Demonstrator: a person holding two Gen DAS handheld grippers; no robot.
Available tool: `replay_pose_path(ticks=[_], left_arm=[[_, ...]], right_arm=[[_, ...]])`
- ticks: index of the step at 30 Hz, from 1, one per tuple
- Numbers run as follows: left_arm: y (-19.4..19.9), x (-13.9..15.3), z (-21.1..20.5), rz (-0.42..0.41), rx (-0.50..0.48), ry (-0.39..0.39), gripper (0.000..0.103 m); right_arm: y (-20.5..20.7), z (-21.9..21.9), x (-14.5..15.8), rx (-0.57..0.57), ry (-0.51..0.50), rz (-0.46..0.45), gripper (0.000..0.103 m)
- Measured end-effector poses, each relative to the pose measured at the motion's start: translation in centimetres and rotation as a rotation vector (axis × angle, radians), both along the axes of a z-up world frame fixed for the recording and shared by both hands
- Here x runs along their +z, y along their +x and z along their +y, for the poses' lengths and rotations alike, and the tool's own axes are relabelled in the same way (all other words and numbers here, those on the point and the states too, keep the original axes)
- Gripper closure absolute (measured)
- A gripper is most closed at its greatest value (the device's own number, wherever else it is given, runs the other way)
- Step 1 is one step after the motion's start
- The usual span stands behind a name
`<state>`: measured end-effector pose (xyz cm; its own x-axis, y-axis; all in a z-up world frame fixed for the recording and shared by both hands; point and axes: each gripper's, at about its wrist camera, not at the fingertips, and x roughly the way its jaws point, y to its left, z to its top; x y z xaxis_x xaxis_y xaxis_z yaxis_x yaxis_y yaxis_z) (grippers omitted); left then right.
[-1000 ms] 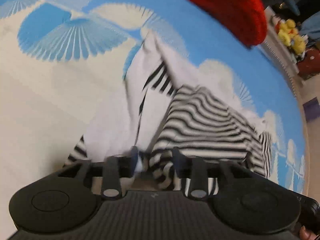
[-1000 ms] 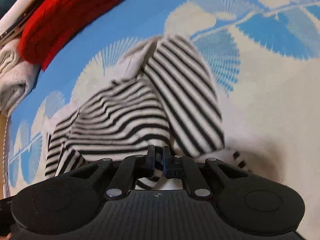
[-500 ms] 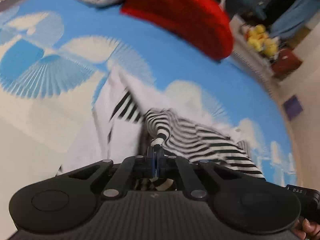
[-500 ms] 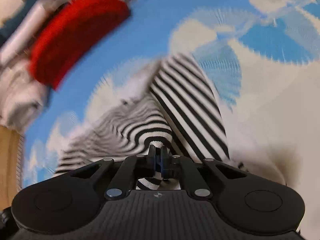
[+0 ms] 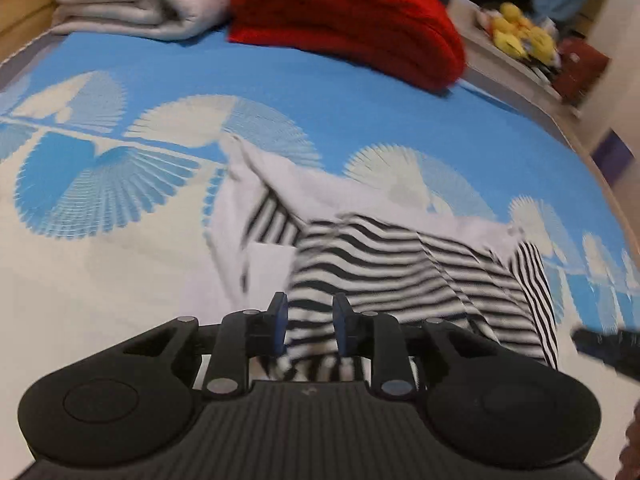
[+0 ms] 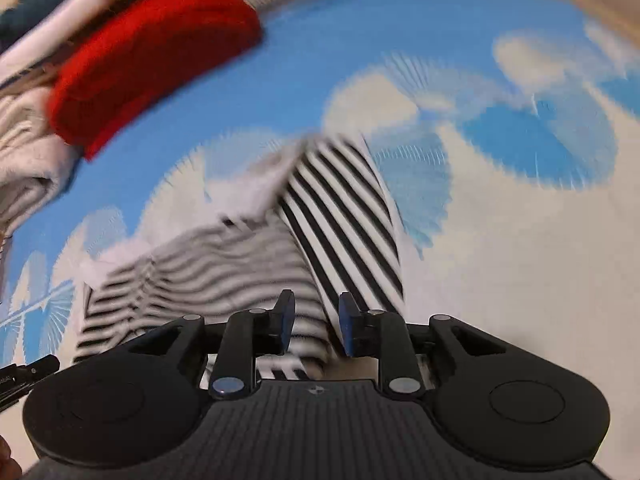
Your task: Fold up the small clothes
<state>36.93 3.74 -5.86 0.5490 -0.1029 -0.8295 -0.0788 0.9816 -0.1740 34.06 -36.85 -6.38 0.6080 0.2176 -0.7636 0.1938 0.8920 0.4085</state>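
Note:
A small black-and-white striped garment [image 5: 400,264] with white parts lies partly folded on the blue and cream patterned bedspread [image 5: 320,92]. My left gripper [image 5: 309,322] is open, its fingers apart over the near striped edge. In the right wrist view the garment [image 6: 336,220] shows a striped sleeve laid across the body. My right gripper [image 6: 316,320] is open too, with striped cloth lying between its fingers but not pinched.
A folded red knit [image 5: 348,16] and a folded white blanket [image 5: 132,4] lie at the far side of the bed; both show in the right wrist view [image 6: 152,68]. A shelf with yellow toys [image 5: 520,36] stands past the bed's right edge.
Both grippers were shut on the striped cloth half a second ago; both have opened and let it drop. The lifted fold now lies flat, and the views have tilted up.

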Motion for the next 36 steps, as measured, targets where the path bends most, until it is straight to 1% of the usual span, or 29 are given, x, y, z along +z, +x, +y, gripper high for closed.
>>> replay_pose_path(ticks=[1, 2, 3, 4, 5, 6, 7, 8, 9, 11, 14, 15, 16, 18, 20, 22, 24, 25, 26, 27, 28, 29, 30, 31, 33, 36], left_arm=[[0.0, -0.8, -0.2, 0.025, -0.017, 0.002, 0.077], [0.1, -2.0, -0.3, 0.074, -0.031, 0.007, 0.077], [0.1, -3.7, -0.2, 0.141, -0.038, 0.028, 0.077], [0.1, -5.3, -0.2, 0.216, -0.035, 0.061, 0.082], [-0.1, -6.4, 0.1, 0.258, -0.022, 0.088, 0.082], [-0.5, -6.6, 0.3, 0.26, -0.012, 0.093, 0.082], [-1.0, -6.0, 0.4, 0.243, -0.008, 0.077, 0.082], [-1.5, -5.0, 0.3, 0.217, -0.012, 0.062, 0.082], [-2.3, -3.6, 0.2, 0.172, -0.027, 0.045, 0.079], [-4.2, -1.3, -0.2, 0.099, -0.058, 0.047, 0.074], [-7.6, 1.6, -1.1, 0.035, -0.118, 0.108, 0.071], [-8.4, 2.4, -1.3, 0.023, -0.126, 0.119, 0.071], [-10.1, 3.4, -1.3, 0.007, -0.132, 0.127, 0.07], [-13.3, 5.0, -1.3, -0.026, -0.139, 0.13, 0.066], [-17.1, 6.5, -1.4, -0.073, -0.15, 0.13, 0.056], [-20.5, 7.5, -2.1, -0.12, -0.16, 0.144, 0.052], [-23.7, 7.9, -2.7, -0.15, -0.157, 0.152, 0.045], [-25.4, 7.6, -3.0, -0.154, -0.148, 0.153, 0.039], [-26.7, 7.2, -3.3, -0.148, -0.138, 0.154, 0.036], [-27.8, 6.5, -3.4, -0.128, -0.129, 0.158, 0.036], [-28.7, 5.6, -3.6, -0.086, -0.119, 0.166, 0.036], [-29.4, 4.9, -3.8, -0.042, -0.108, 0.165, 0.037], [-29.9, 4.4, -3.8, -0.015, -0.104, 0.152, 0.037], [-30.4, 4.2, -3.8, 0.003, -0.104, 0.133, 0.037], [-31.2, 4.4, -3.6, -0.013, -0.108, 0.136, 0.037], [-32.6, 4.5, -3.4, -0.06, -0.13, 0.175, 0.039]], right_arm=[[0.2, 0.1, -0.6, 0.024, 0.046, 0.013, 0.074], [0.8, 0.1, -1.8, 0.043, 0.091, 0.055, 0.073], [1.2, 0.3, -3.2, 0.054, 0.116, 0.12, 0.073], [1.5, 0.6, -4.4, 0.06, 0.109, 0.181, 0.072], [1.7, 0.9, -5.7, 0.072, 0.072, 0.244, 0.072], [1.7, 1.1, -6.3, 0.076, 0.038, 0.279, 0.072], [1.5, 0.9, -6.6, 0.066, 0.031, 0.288, 0.07], [1.3, 0.4, -6.4, 0.051, 0.048, 0.278, 0.07], [0.9, -0.1, -5.7, 0.04, 0.069, 0.257, 0.07], [-0.4, -0.9, -3.1, 0.039, 0.086, 0.156, 0.07], [-3.3, -1.6, 0.9, 0.052, 0.02, 0.007, 0.065], [-4.3, -1.9, 2.1, 0.044, 0.006, -0.029, 0.062], [-5.4, -2.4, 3.3, 0.029, -0.001, -0.055, 0.062], [-7.9, -3.3, 5.2, 0.01, 0.004, -0.096, 0.062], [-10.9, -4.1, 6.6, 0.017, -0.004, -0.147, 0.062], [-15.0, -4.6, 7.9, 0.04, -0.052, -0.21, 0.061], [-18.2, -4.3, 8.3, 0.068, -0.122, -0.255, 0.06], [-20.1, -4.1, 8.3, 0.078, -0.17, -0.274, 0.06], [-21.7, -3.8, 8.0, 0.082, -0.211, -0.282, 0.06], [-23.2, -3.6, 7.7, 0.086, -0.243, -0.272, 0.06], [-24.1, -3.5, 7.4, 0.084, -0.251, -0.247, 0.06], [-25.1, -3.6, 7.2, 0.082, -0.228, -0.253, 0.06], [-25.9, -3.4, 6.9, 0.083, -0.217, -0.263, 0.061], [-26.6, -3.2, 6.6, 0.089, -0.233, -0.261, 0.061], [-27.6, -2.7, 5.8, 0.106, -0.284, -0.242, 0.061], [-28.6, -2.6, 5.0, 0.127, -0.292, -0.236, 0.062]])
